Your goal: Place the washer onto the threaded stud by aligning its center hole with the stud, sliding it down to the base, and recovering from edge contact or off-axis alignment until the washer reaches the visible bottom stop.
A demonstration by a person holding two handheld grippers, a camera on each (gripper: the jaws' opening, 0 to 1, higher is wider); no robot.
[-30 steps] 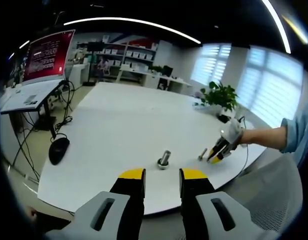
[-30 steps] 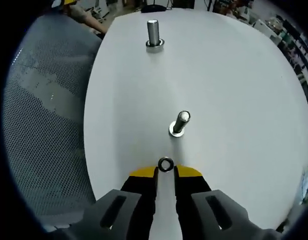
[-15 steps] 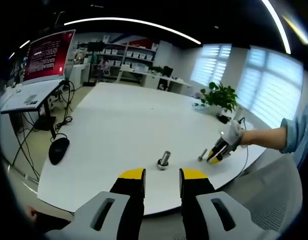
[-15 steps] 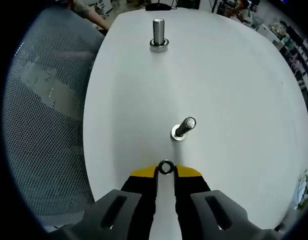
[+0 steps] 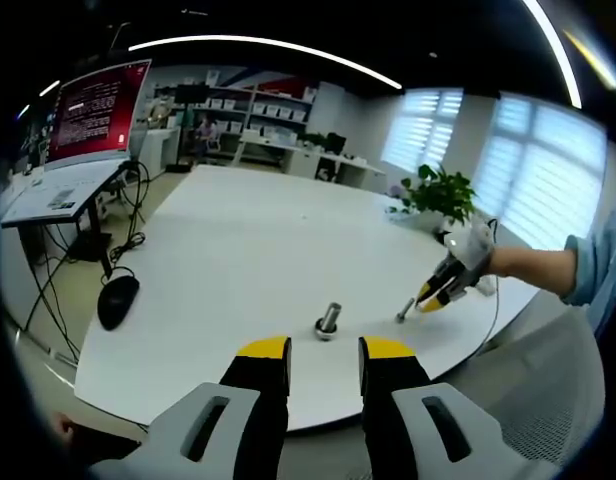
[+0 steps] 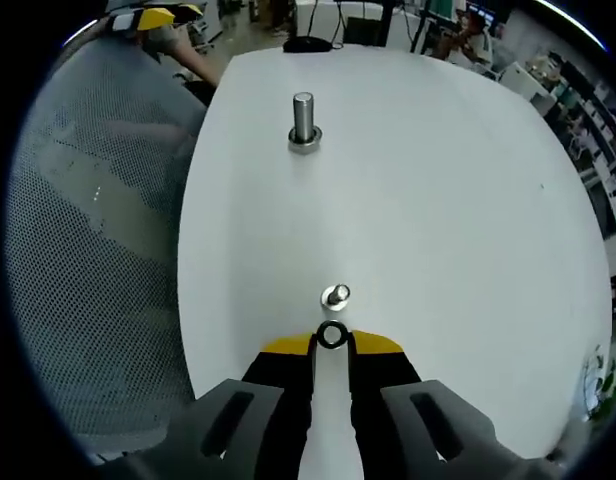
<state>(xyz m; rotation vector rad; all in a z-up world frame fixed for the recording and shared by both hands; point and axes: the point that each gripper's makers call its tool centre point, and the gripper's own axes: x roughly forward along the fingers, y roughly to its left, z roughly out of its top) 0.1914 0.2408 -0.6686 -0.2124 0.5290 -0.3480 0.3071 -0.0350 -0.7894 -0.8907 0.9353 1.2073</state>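
One small dark metal ring washer (image 6: 332, 335), pinched edgewise by right hand-held gripper (image 6: 332, 343), poised just near short threaded steel stud (image 6: 336, 296) for hole alignment; left hand-held gripper (image 5: 324, 350) idle, jaws apart.

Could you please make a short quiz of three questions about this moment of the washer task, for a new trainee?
1. True or false: the washer is already at the base of the near stud.
2. Which tool holds the washer? A) the left tool B) the right tool C) neither
3. Fill in: besides the near stud, a second stud stands farther off on the white ____.

Key
1. False: the washer is clamped at the right tool's tips, just short of the near stud.
2. B. The left tool's jaws stand apart and hold nothing.
3. table
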